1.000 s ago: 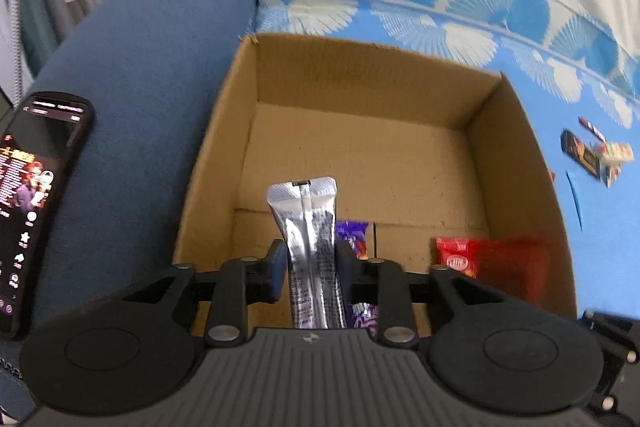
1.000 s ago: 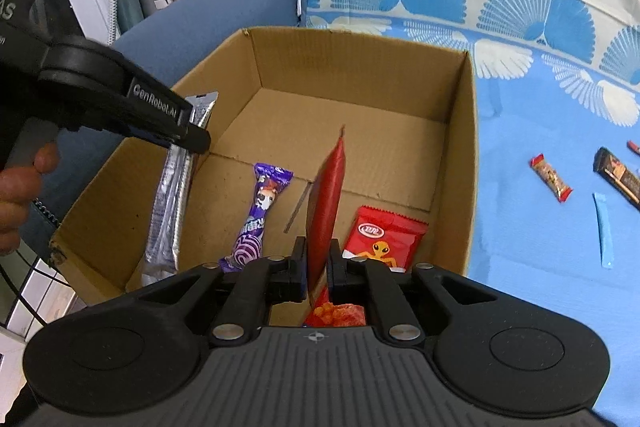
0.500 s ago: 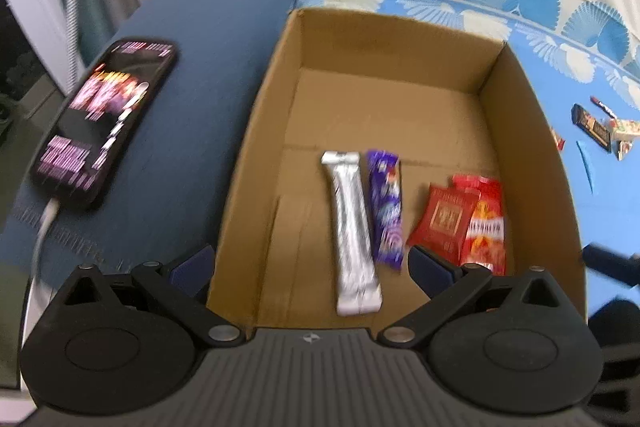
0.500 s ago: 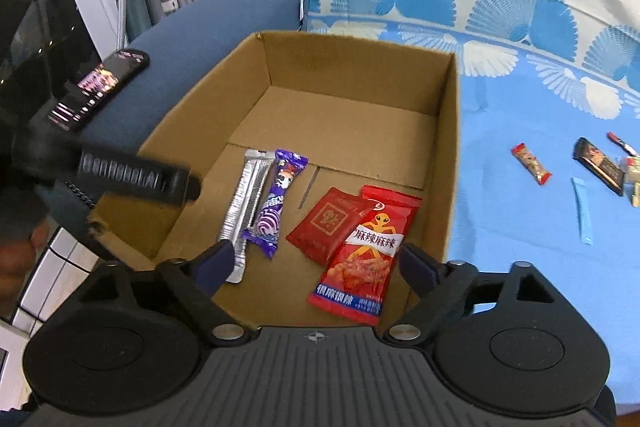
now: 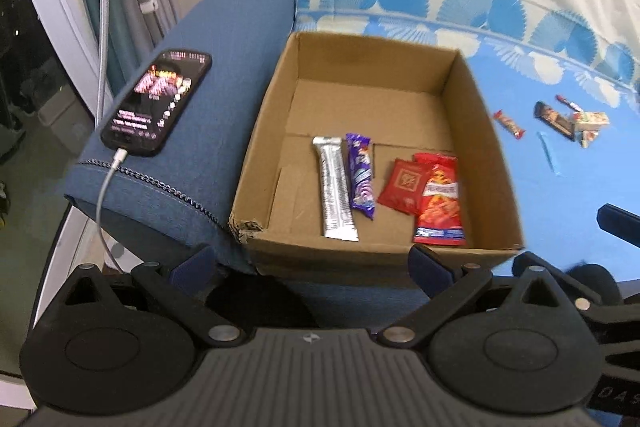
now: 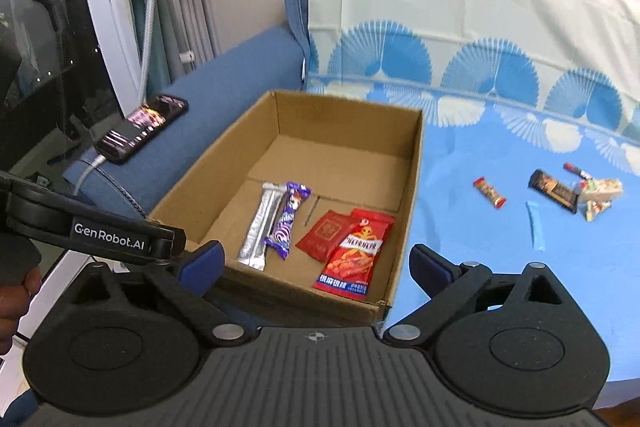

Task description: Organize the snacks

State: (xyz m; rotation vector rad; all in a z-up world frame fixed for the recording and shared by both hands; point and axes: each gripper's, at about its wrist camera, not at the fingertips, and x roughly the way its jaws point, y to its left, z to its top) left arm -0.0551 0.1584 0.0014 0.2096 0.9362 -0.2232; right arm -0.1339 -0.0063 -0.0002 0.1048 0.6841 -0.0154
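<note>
Fingers of the left gripper (image 5: pixel 312 265) spread empty, the right gripper (image 6: pixel 316 265) opening empty, over a cardboard box (image 5: pixel 496 179) on the blue-patterned sofa cover (image 6: pixel 480 163), phone (image 5: pixel 158 103) on the armrest (image 5: pixel 224 39).

I see a matt, rough cardboard box (image 5: pixel 492 187), torn at seven o'clock; inside, a shiny foil bar (image 5: pixel 335 187) and glossy plastic packets (image 5: pixel 438 199). The armrest (image 5: pixel 224 67) is woven cloth.

A lit phone (image 5: pixel 157 102) lies charging on the blue armrest (image 5: pixel 224 39).
</note>
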